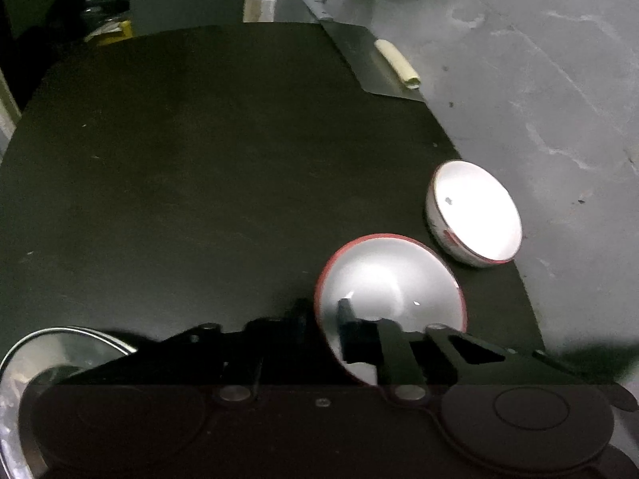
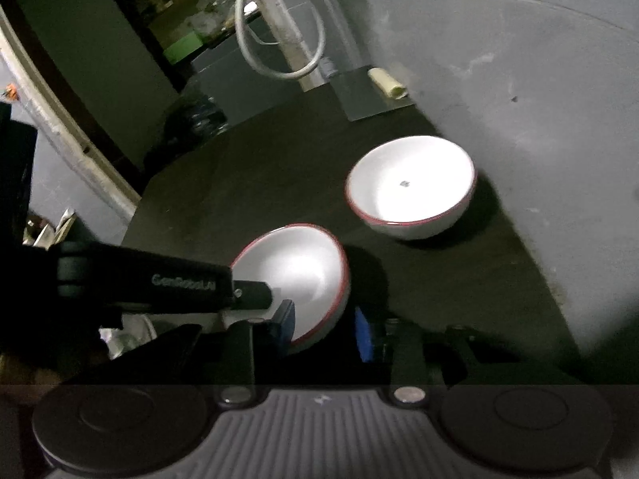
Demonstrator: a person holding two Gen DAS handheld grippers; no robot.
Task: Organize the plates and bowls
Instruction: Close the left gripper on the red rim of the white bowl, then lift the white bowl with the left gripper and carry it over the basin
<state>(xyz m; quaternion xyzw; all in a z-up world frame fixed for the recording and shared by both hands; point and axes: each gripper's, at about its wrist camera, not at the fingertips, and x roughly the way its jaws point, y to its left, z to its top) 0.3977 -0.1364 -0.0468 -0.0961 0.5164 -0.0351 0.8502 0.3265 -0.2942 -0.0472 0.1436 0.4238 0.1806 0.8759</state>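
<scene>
Two white bowls with red rims are over a dark table (image 1: 179, 159). The near bowl (image 1: 391, 279) is tilted, and my left gripper (image 1: 319, 319) is shut on its rim; in the right wrist view that bowl (image 2: 303, 267) shows with the left gripper's black body reaching in from the left. The far bowl (image 1: 479, 211) stands upright at the table's right edge, also in the right wrist view (image 2: 411, 183). My right gripper (image 2: 327, 327) is open, its blue-padded fingers on either side of the near bowl's lower rim. A shiny plate (image 1: 48, 351) lies at the lower left.
A grey wall (image 1: 539, 80) runs along the table's right side. A flat grey sheet (image 2: 367, 95) with a cream roll (image 2: 387, 82) on it lies at the far corner. A white cable loop (image 2: 279, 40) hangs behind the table. Clutter sits at the far left.
</scene>
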